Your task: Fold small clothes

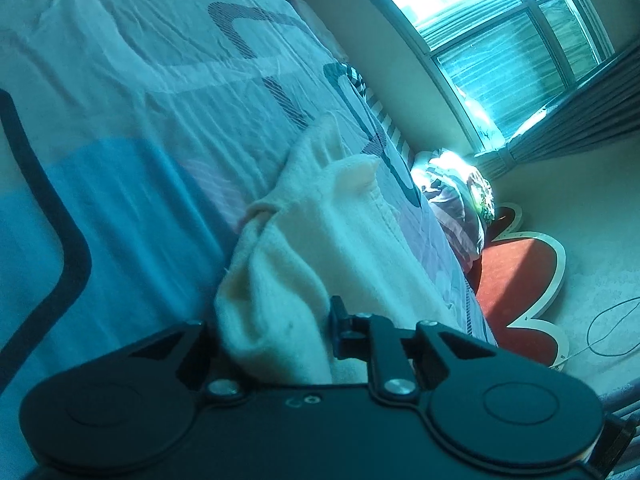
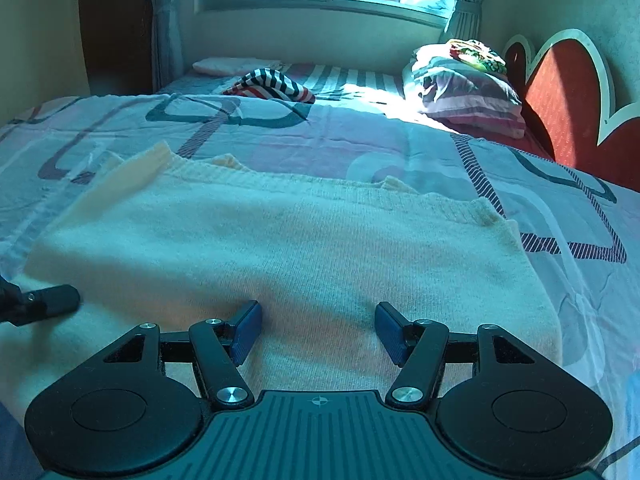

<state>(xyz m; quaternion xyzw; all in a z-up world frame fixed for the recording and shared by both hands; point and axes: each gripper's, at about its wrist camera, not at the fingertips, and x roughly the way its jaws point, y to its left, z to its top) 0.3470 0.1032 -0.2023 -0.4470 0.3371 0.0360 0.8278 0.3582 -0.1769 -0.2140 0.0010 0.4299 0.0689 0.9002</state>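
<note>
One cream knit sweater [image 2: 280, 232] lies on the bed [image 2: 400, 148], patterned cover bare on both sides and beyond its far hem. The left tool [image 1: 276, 336] grips the sweater's bunched left edge. The right tool [image 2: 318, 330] rests spread apart on the knit, holding nothing. One striped garment [image 2: 272, 84] and two pillows [image 2: 464, 92] lie near the window.

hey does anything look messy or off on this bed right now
The cream sweater has yellowish stains near its far right corner. Its left side is lifted and bunched in the left gripper. A striped garment lies crumpled farther up the bed. The right gripper is open above the sweater.
</note>
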